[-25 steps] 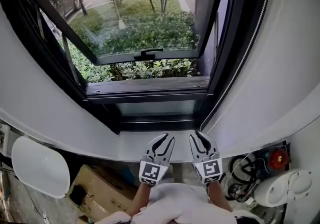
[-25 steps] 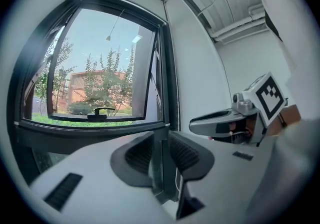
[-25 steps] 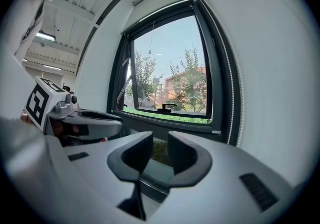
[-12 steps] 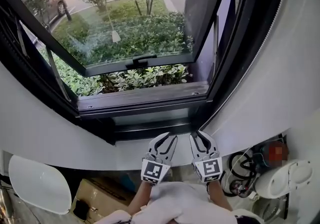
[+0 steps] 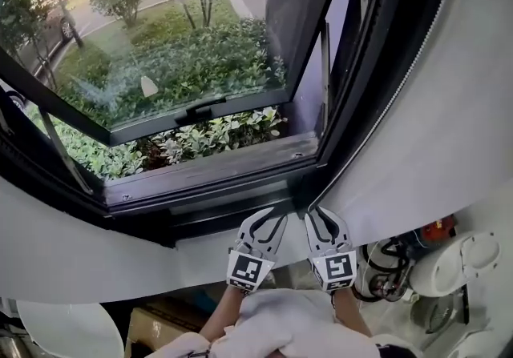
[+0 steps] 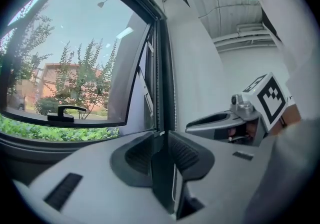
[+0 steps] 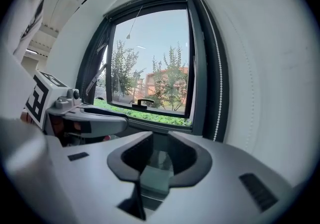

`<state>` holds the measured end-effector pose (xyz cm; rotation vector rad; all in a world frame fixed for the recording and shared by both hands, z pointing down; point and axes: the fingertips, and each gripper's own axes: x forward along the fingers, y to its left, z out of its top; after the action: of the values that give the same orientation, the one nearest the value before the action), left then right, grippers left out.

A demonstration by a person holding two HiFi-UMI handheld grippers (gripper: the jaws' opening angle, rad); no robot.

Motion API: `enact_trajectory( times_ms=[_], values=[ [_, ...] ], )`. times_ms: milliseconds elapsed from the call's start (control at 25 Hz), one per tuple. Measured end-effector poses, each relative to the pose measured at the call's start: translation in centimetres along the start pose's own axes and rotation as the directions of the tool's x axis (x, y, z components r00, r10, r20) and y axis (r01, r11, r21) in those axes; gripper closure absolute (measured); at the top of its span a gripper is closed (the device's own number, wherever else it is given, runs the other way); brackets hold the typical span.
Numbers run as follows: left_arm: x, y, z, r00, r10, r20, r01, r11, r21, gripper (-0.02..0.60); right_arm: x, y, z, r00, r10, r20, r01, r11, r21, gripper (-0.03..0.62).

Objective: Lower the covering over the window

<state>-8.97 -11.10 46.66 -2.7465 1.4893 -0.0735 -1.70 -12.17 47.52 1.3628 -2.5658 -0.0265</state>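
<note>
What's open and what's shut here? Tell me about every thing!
Window: open, pane swung outward, nothing covering it.
Bead chain: hanging beside the frame, untouched.
Left gripper: open, empty.
Right gripper: open, empty.

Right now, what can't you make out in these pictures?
Covering: shows in no view; the head view's top edge cuts off the window's top.
Bead chain: upper end past the same edge.
Clutter at head view's lower right: too small and tangled to name.
</note>
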Motion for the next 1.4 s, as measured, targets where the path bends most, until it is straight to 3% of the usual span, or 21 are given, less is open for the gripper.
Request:
enact_trajectory(
  times_ms=[280,640,1400],
  values=[
    [4.1,-1.7,0.2,0.996,-0.092,0.007,0.091,0.996,0.007,0.485,-0.4,-3.5,-0.3,0.996,-0.085,-0.004,0.085,0.996,0.023,0.514],
    [9.3,-4.9,1.0,0.986,-0.167,0.019,0.166,0.986,0.021,0.485,-1.5,-7.7,-0.4,0.991,-0.13,0.006,0.13,0.99,0.046,0.514],
    [15.6,-6.2,0.7,0.984,-0.18,-0.007,0.18,0.983,0.034,0.483,-1.9,-8.7,-1.5,0.992,-0.125,-0.005,0.125,0.99,0.073,0.514]
  ],
)
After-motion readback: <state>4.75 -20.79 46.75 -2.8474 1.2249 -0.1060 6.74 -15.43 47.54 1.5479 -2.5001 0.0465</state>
